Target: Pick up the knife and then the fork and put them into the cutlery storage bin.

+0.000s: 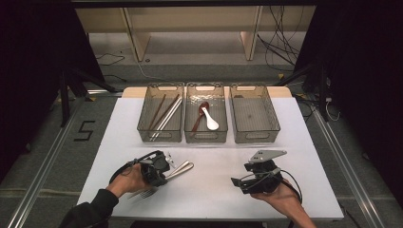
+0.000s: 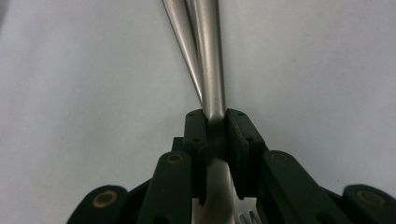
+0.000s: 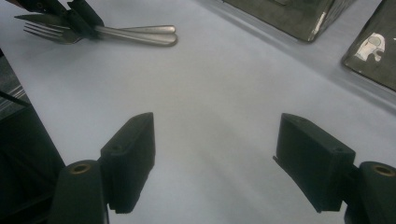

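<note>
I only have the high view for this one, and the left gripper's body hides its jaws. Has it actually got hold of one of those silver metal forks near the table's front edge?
Observer: Yes. In the left gripper view, the left gripper has its pads pressed on the neck of one silver metal fork.
Operator: Just one, or both?
Observer: The second fork runs alongside and slips behind the first just ahead of the jaws. I can't tell whether it is caught too.
Operator: And the right gripper?
Observer: In the right gripper view, the right gripper has its jaws wide apart, with bare white table between them.
</note>
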`<state>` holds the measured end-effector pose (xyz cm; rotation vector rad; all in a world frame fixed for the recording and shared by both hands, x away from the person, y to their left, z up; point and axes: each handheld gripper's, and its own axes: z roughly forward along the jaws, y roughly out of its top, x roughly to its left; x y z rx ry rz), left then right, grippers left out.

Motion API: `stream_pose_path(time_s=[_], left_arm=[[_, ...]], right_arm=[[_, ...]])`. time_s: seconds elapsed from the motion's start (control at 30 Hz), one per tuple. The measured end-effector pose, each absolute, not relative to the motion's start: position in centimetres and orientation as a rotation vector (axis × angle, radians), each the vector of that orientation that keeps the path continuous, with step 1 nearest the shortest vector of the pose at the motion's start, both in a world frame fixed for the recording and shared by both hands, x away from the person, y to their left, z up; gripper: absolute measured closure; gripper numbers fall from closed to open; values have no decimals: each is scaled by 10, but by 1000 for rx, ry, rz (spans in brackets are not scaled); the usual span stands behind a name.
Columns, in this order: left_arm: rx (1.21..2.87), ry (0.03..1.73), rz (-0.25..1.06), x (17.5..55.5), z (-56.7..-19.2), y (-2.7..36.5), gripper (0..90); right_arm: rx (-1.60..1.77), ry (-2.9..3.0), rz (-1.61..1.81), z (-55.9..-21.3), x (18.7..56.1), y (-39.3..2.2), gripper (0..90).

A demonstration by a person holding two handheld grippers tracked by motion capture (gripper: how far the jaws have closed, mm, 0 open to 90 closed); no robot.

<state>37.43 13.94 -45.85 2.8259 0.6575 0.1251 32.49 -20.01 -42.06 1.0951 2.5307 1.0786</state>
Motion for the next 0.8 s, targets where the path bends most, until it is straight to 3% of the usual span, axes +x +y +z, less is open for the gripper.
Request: stream_pose_path(time_s=[0.8], left_arm=[[2699,706,113,373,-445,142,789]], right_arm=[[1082,2537,1070,-420,324,-197,293]])
